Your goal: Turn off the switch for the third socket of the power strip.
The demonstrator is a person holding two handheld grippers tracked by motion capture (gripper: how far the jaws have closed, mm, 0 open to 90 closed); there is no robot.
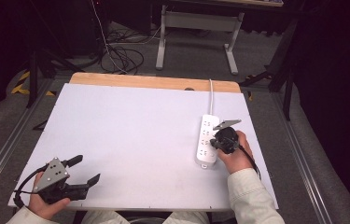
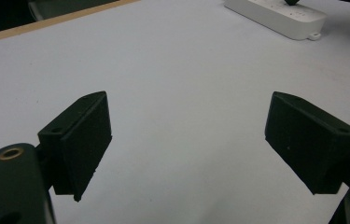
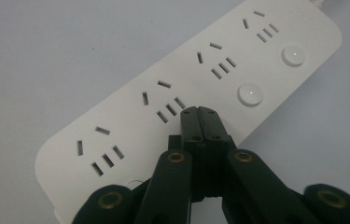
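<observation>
A white power strip (image 1: 204, 127) lies lengthwise on the right side of the white table top (image 1: 135, 135). In the right gripper view its face (image 3: 130, 116) carries several socket groups and two round buttons (image 3: 249, 93). My right gripper (image 1: 220, 143) points down onto the strip. Its jaws are shut together with nothing between them, and the tips (image 3: 199, 113) sit on the strip in line with the button row. My left gripper (image 1: 85, 170) lies near the front left corner, open and empty. In the left gripper view, bare table shows between its jaws (image 2: 189, 126), and the strip (image 2: 275, 14) lies far off.
The strip's white cable (image 1: 211, 93) runs to the table's far wooden edge (image 1: 154, 82). Beyond the table a desk frame (image 1: 196, 32) and loose cables (image 1: 121, 56) are on the floor. The white surface stretches between the two grippers.
</observation>
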